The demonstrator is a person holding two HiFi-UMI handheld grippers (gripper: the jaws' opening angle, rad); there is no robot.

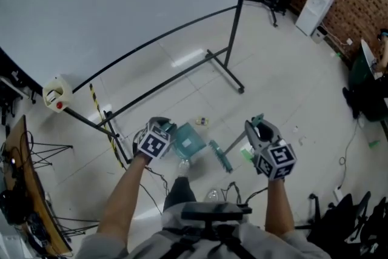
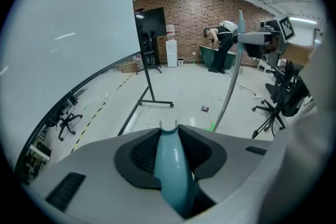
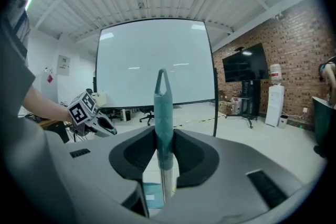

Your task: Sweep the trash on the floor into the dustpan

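- Teal dustpan (image 1: 189,141), handle clamped in left gripper (image 1: 166,130).
- Teal broom (image 1: 221,156) slants down from right gripper (image 1: 258,128), head beside dustpan.
- Small trash (image 1: 202,122) lies on floor (image 1: 273,88) just beyond.

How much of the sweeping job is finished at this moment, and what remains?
Done: both tools are picked up. The left claw grips the dustpan handle, the right claw the broom handle. In hand: the dustpan and broom head are near a small scrap. Left: the sweeping itself; that scrap lies on the floor, outside the dustpan.
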